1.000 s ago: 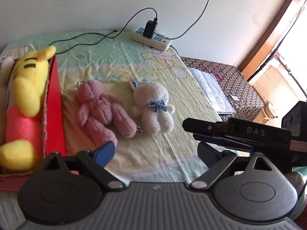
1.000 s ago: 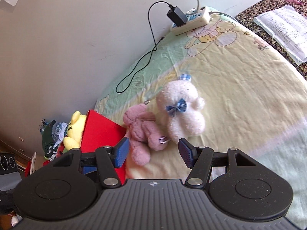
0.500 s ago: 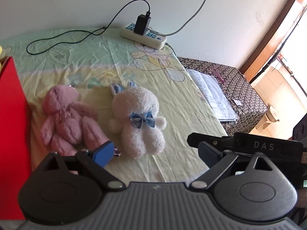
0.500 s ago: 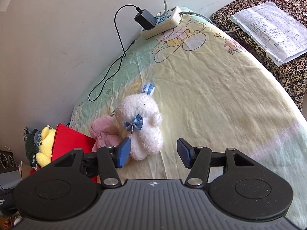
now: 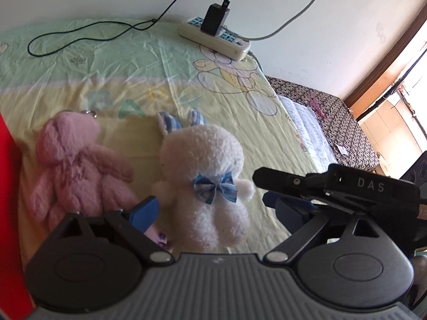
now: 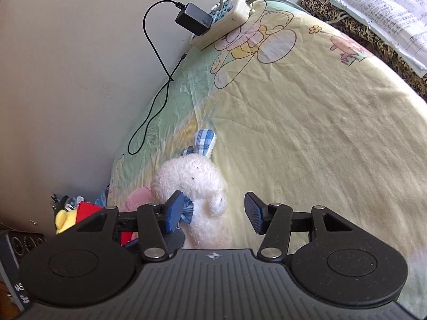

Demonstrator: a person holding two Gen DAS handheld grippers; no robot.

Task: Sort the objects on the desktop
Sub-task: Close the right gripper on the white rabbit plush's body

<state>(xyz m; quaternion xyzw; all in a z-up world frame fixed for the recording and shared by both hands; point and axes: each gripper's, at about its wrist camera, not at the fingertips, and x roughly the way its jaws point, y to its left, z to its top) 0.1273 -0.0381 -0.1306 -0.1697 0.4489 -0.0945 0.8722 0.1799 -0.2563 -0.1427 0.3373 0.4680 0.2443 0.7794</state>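
Both grippers dropped closer to toys, jaws narrowing slightly. Left gripper (image 5: 210, 208) open astride white bunny (image 5: 205, 184); right gripper (image 6: 213, 213) open, empty. Pink bear (image 5: 77, 165), bunny unsorted mid-sheet beside red box (image 5: 8, 186).

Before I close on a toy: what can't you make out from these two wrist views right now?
- Pink plush: lower legs hidden behind the left hand-held gripper in the left wrist view; in the right wrist view only a sliver shows behind the white bunny.
- White bunny's feet: cut off by the gripper bodies in both views.
- Red box: cut off by the left edge; contents unseen.
- Yellow plush: mostly hidden by the right hand-held gripper.
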